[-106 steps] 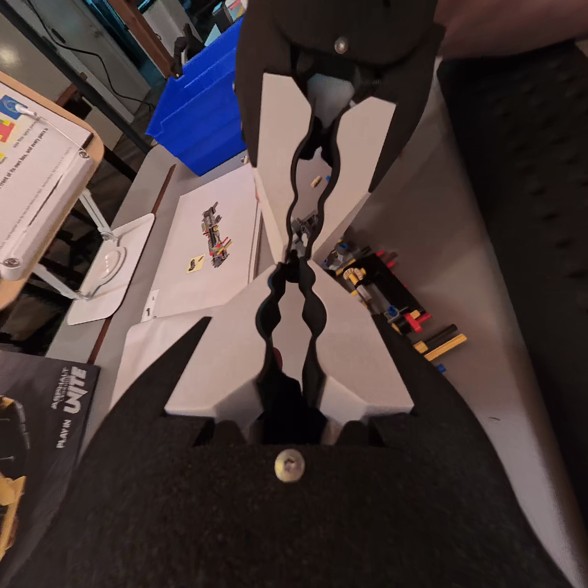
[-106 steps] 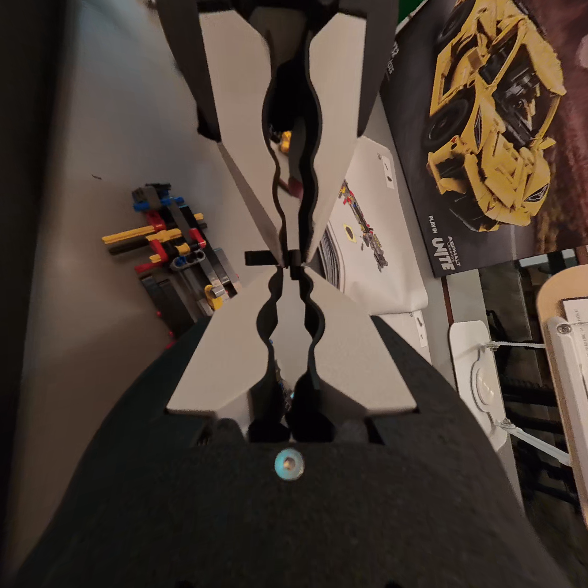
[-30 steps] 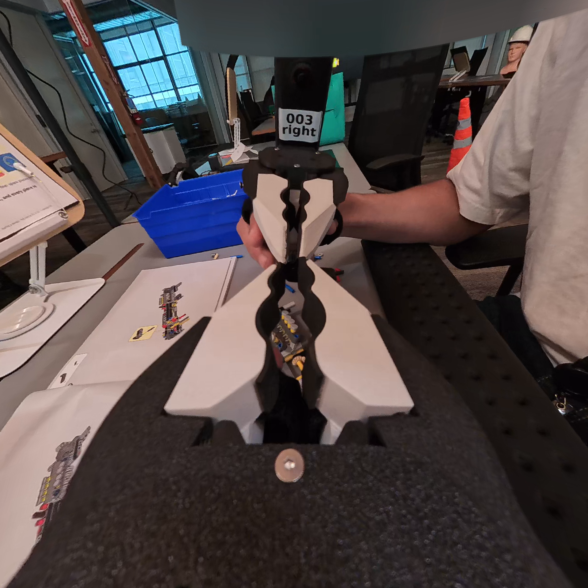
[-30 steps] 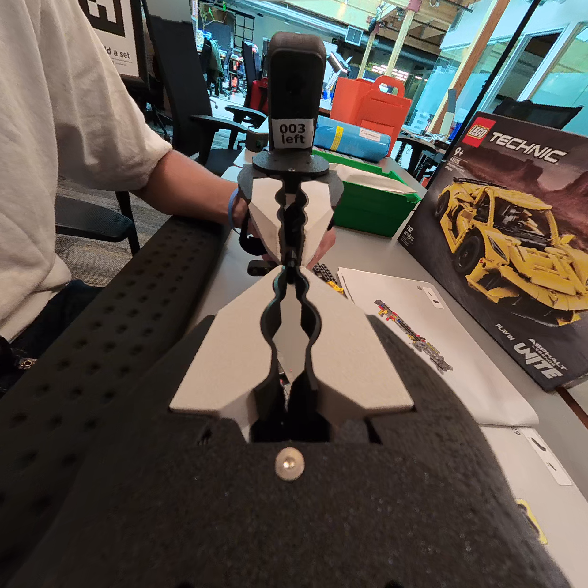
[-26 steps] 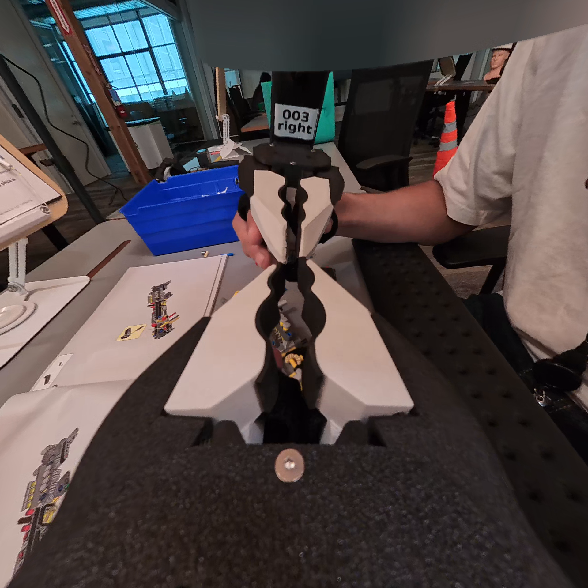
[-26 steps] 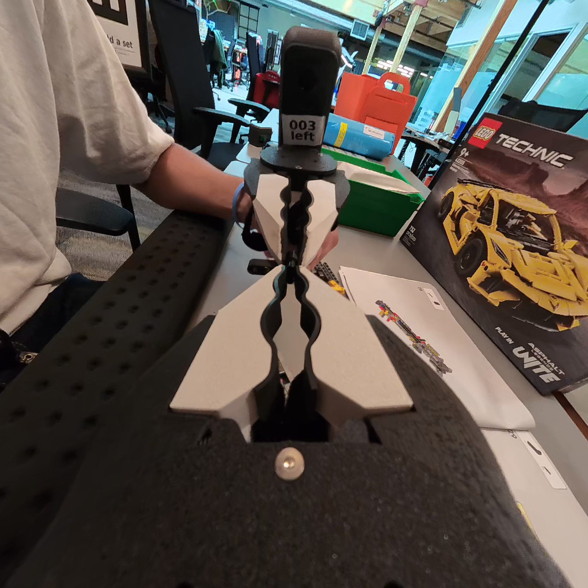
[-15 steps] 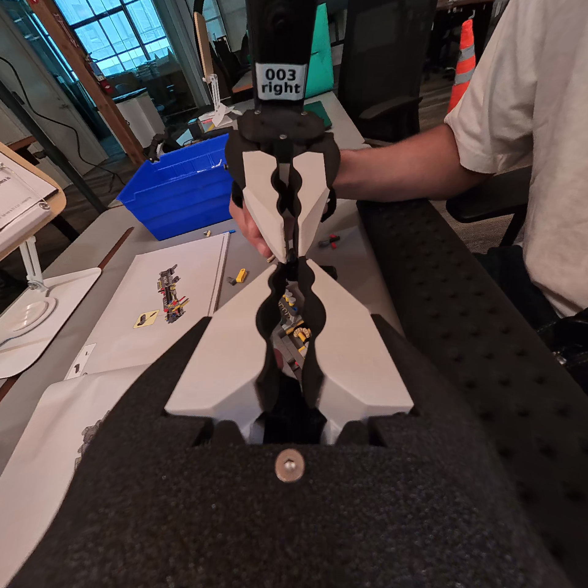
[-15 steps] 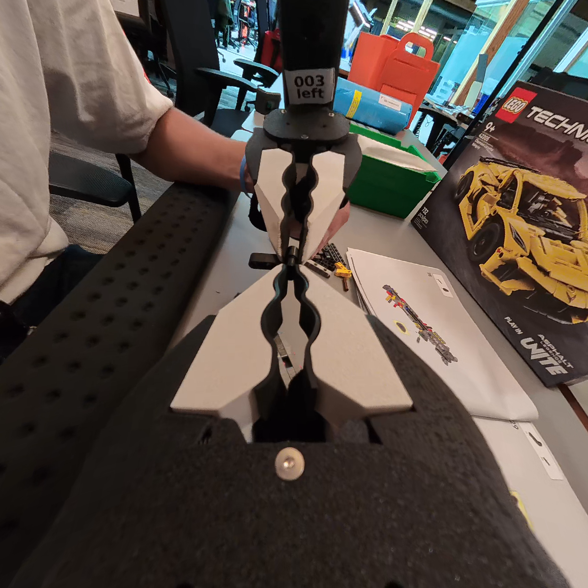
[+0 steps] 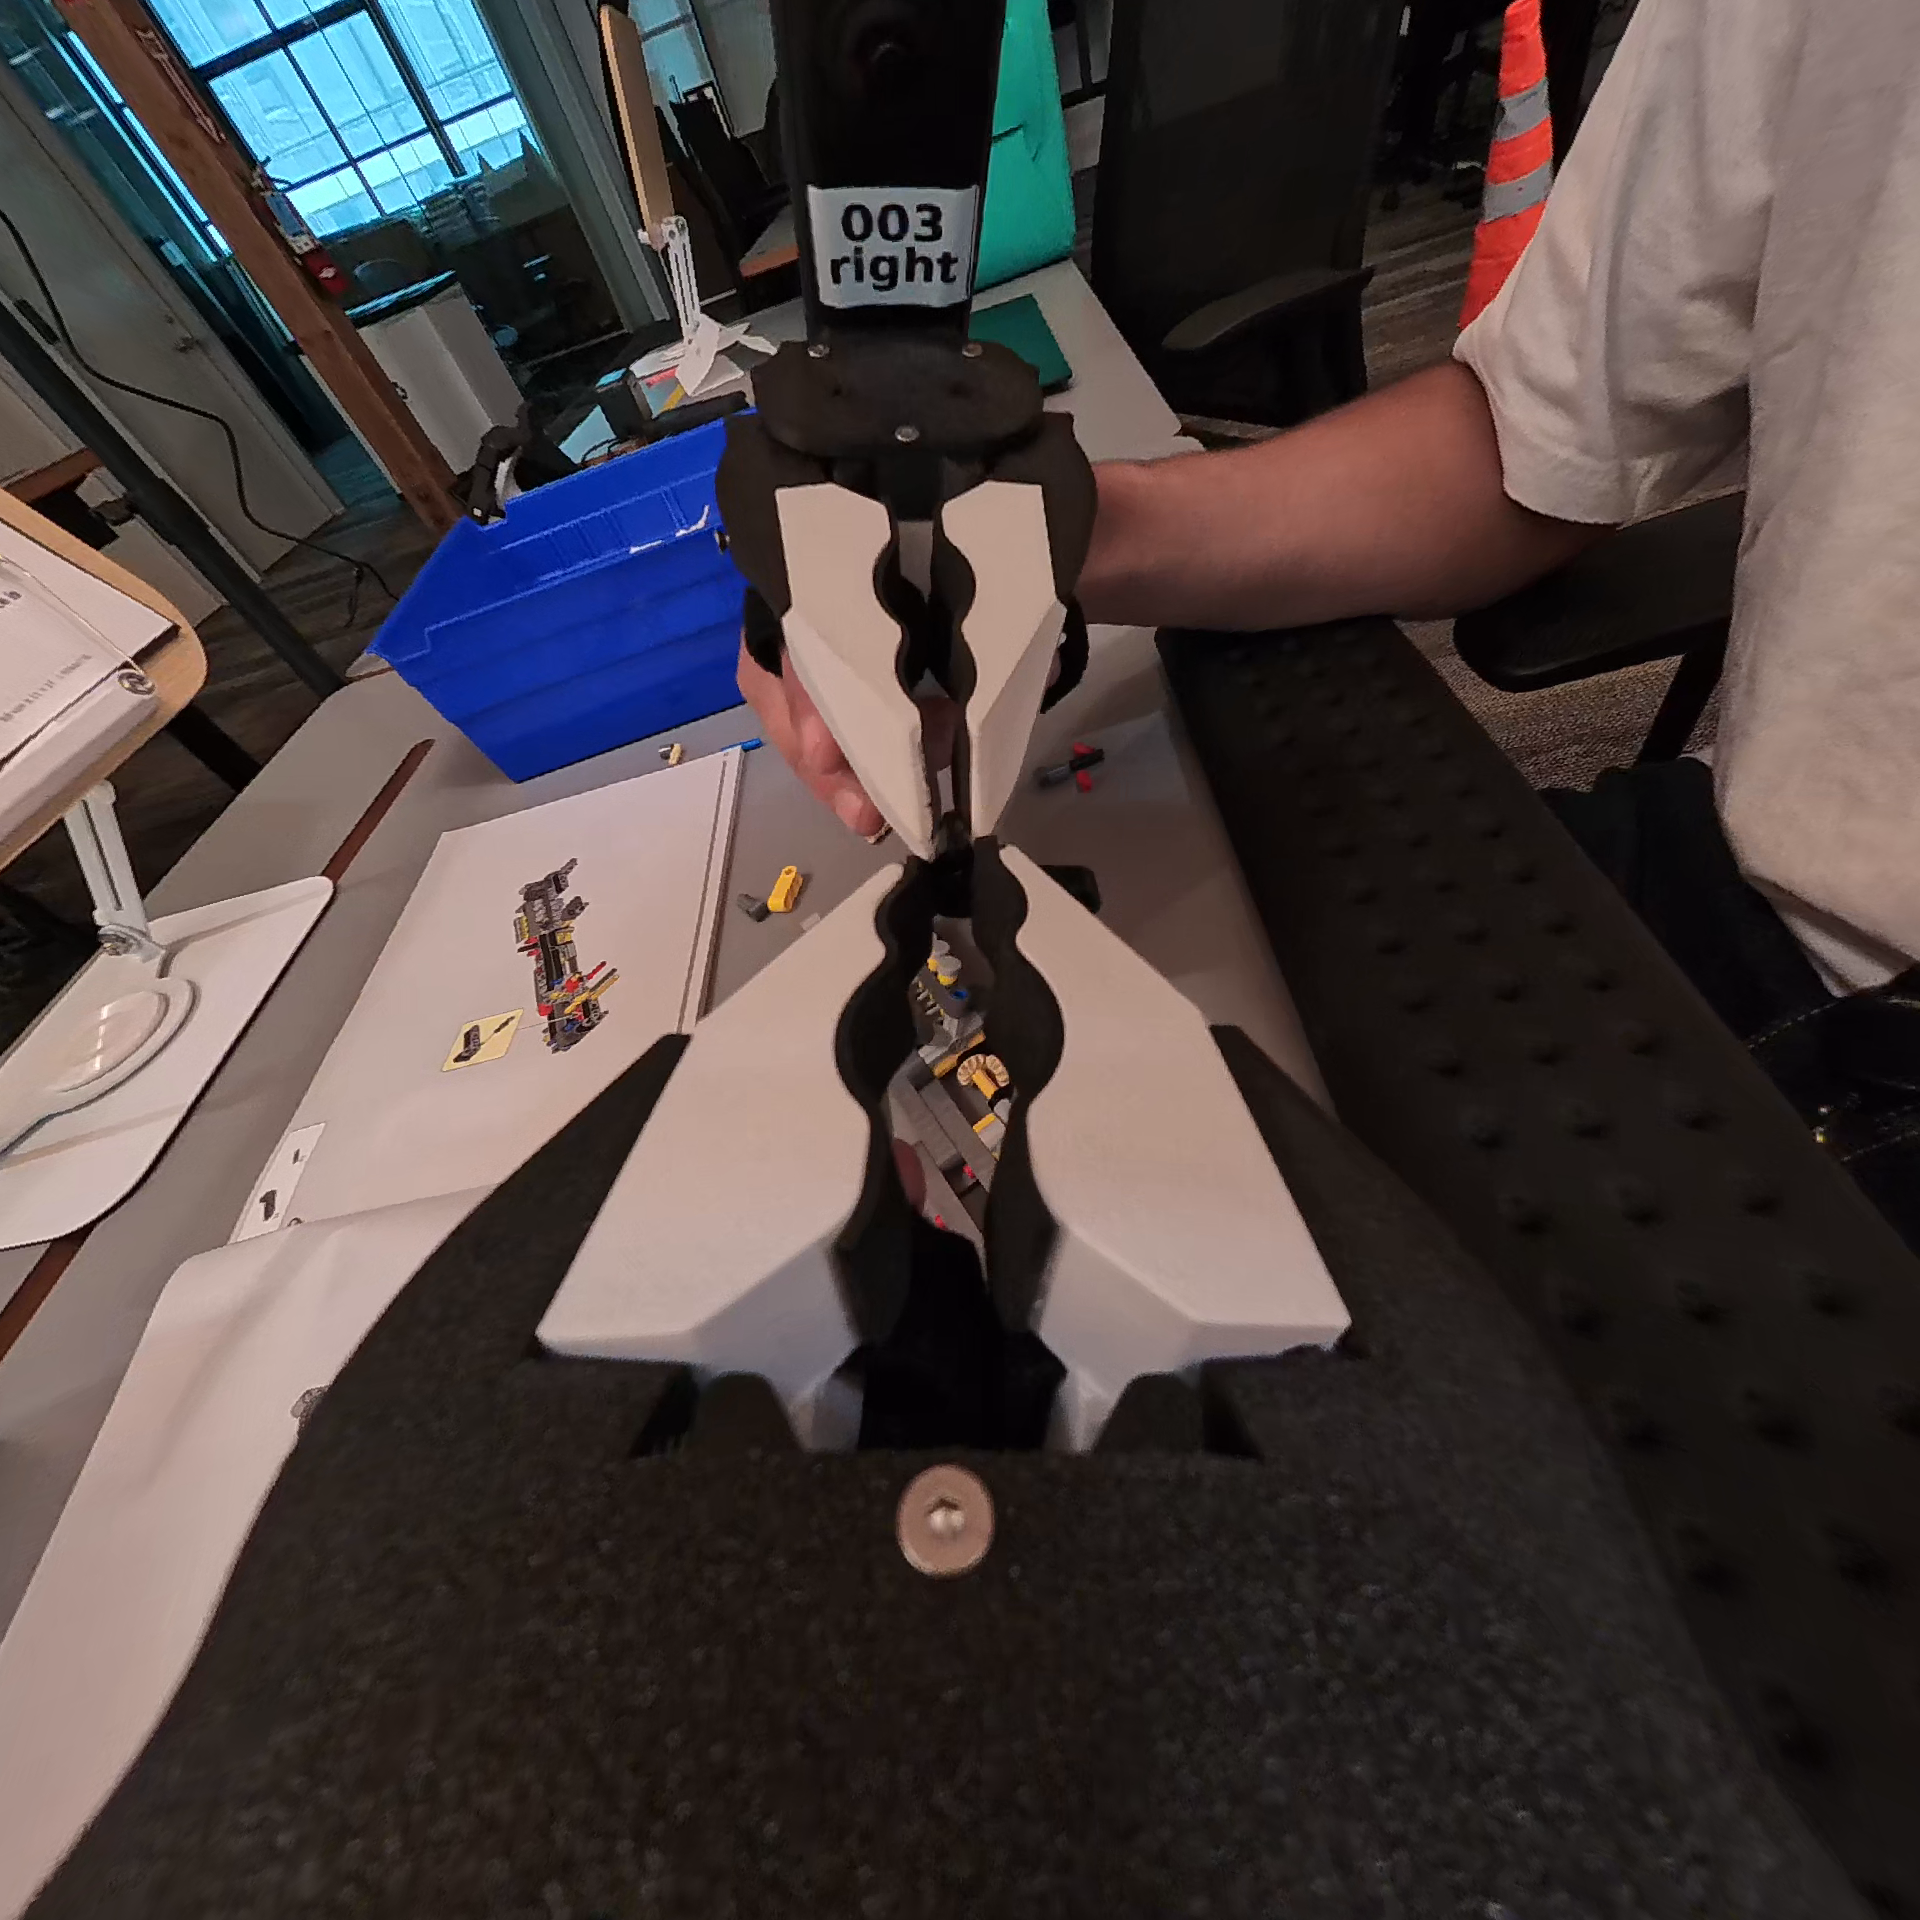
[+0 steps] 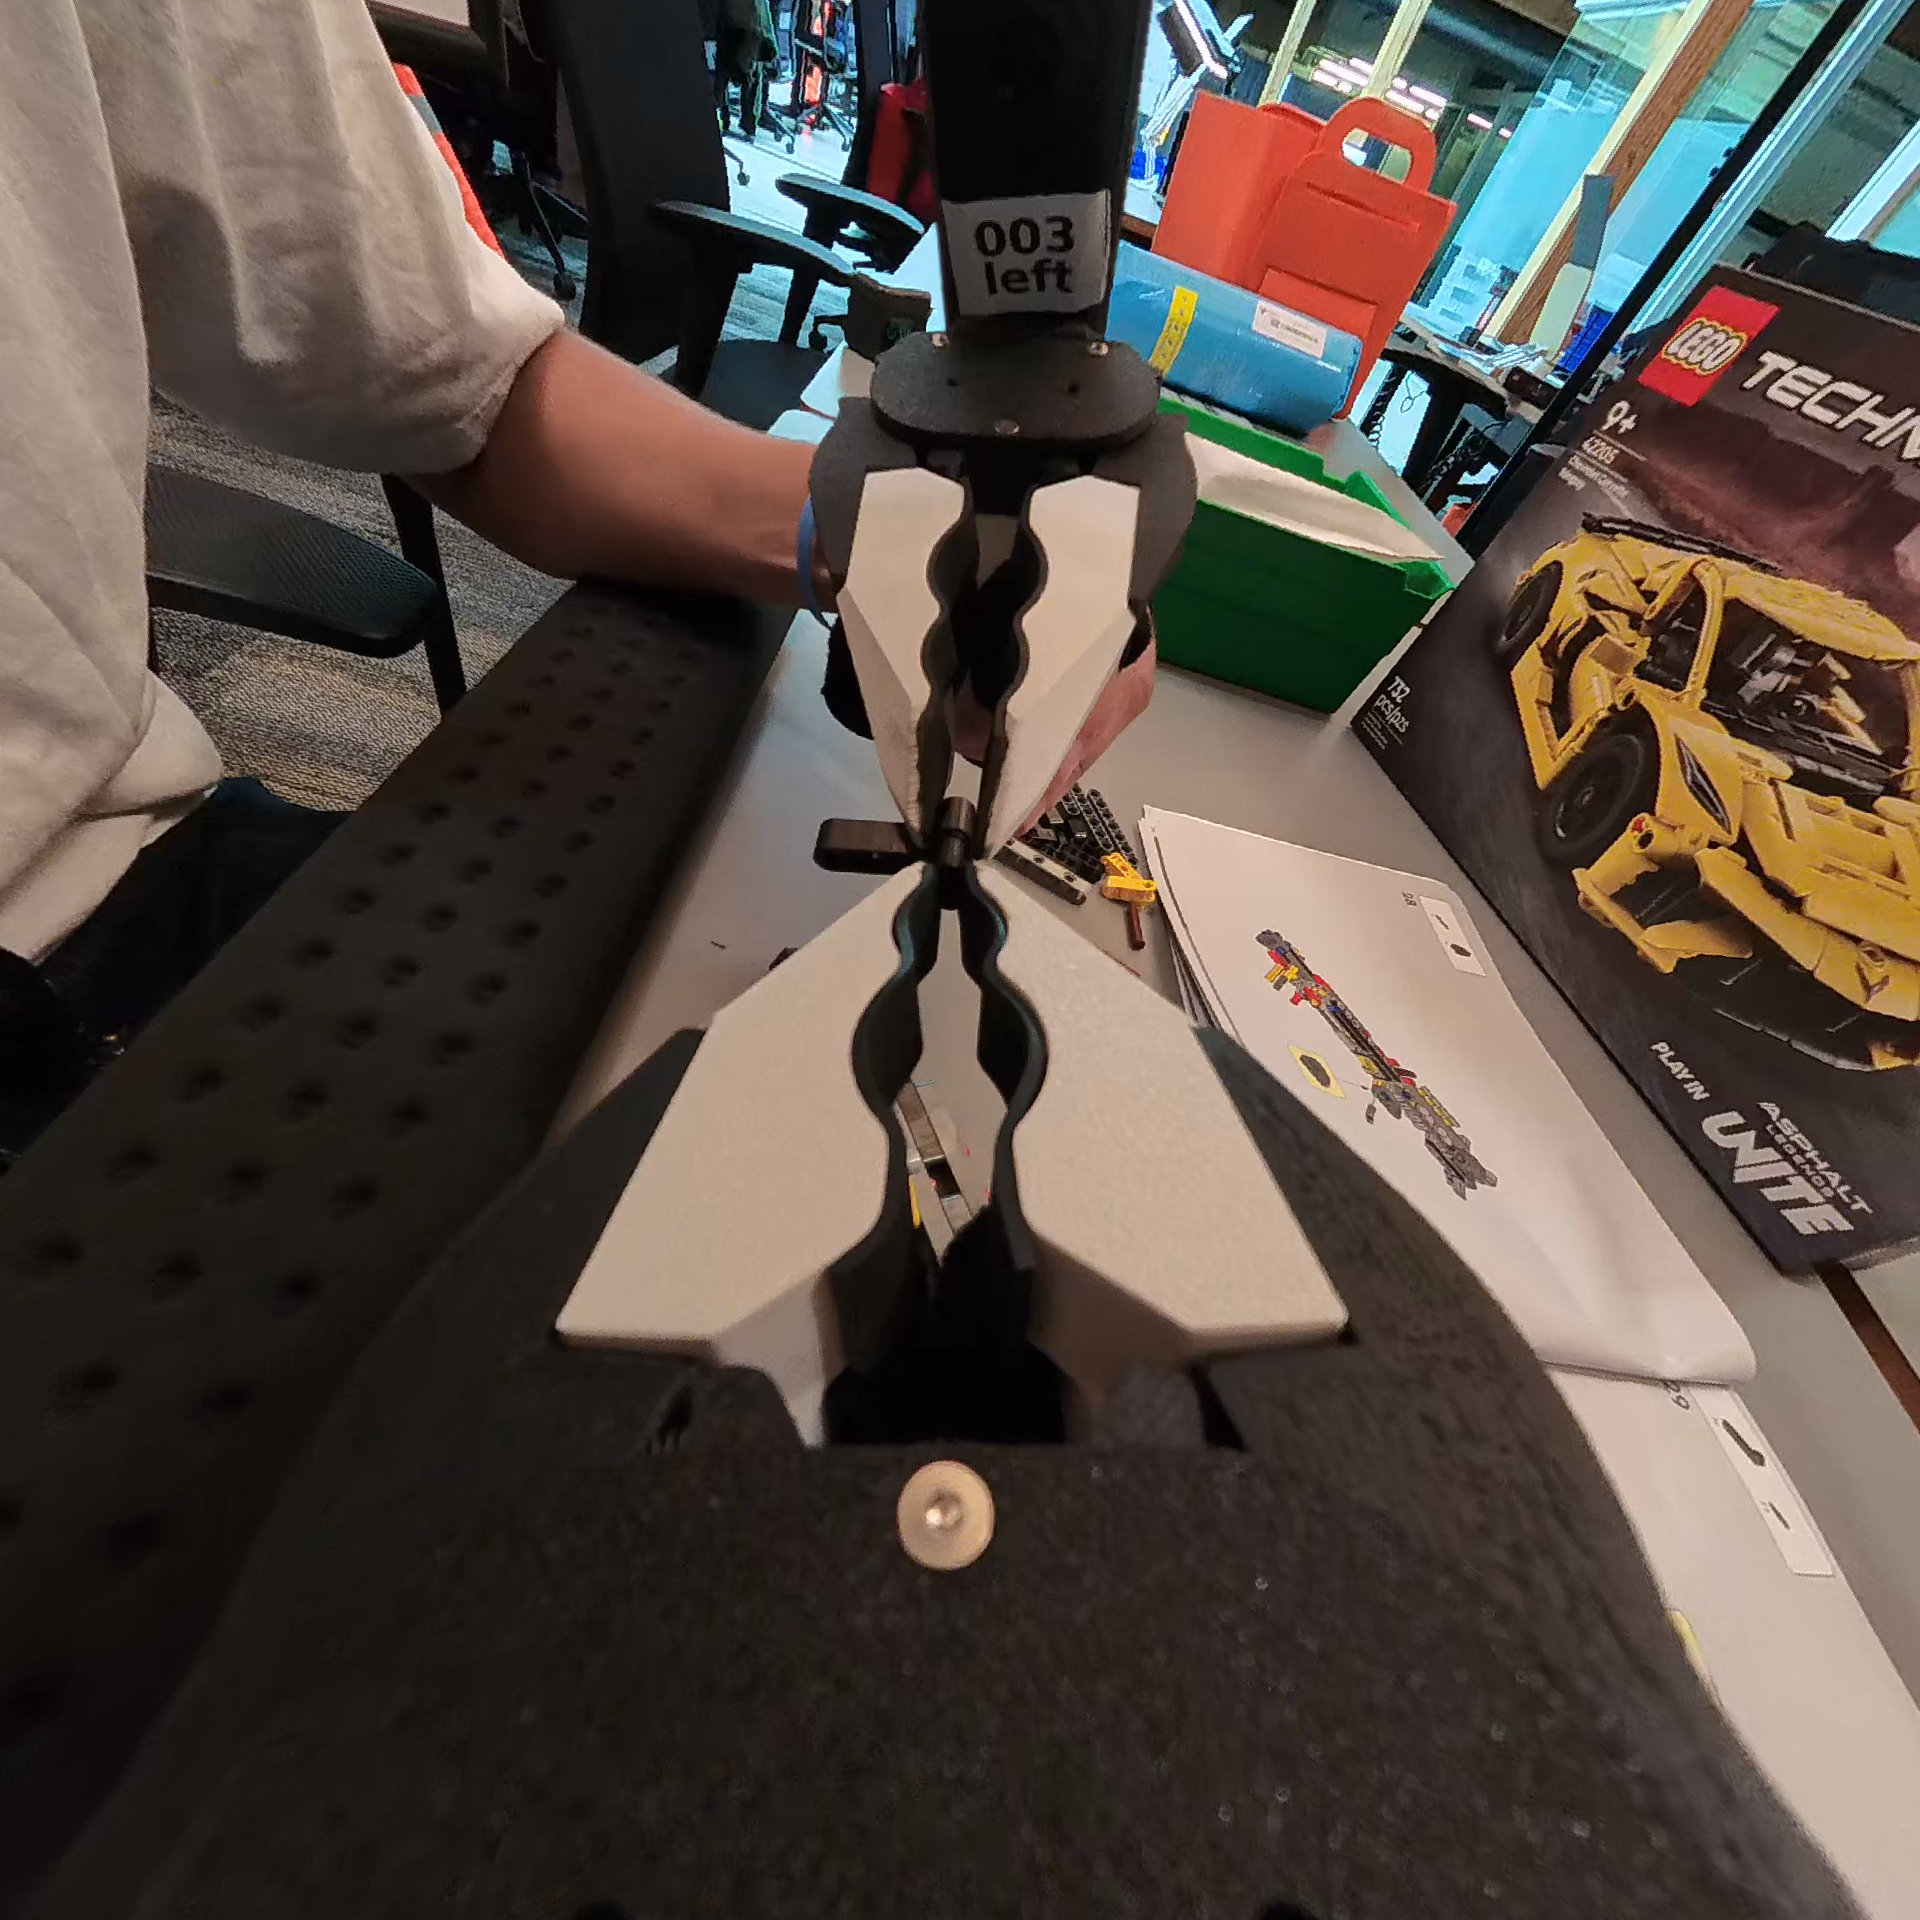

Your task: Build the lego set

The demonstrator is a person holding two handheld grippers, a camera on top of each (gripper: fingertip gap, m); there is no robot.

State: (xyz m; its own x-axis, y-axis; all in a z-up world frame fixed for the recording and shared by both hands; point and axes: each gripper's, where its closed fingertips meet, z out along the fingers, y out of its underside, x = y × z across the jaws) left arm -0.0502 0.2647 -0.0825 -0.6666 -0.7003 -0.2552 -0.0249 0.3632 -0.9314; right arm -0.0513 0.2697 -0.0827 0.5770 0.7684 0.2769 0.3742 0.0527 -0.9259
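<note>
Over the grey table (image 10: 1268, 758) our left gripper (image 10: 948, 831) and right gripper (image 9: 943, 831) meet tip to tip, both clenched on a small black piece (image 10: 954, 826) that any skew could pop free.

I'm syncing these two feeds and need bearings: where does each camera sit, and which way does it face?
Left wrist view: sits on the left gripper, faces the right gripper, blue bin behind; a forearm shows.
Right wrist view: sits on the right gripper, faces the left gripper, green bin and set box beyond.
Shared: both grippers meeting tip to tip on a small black piece.
</note>
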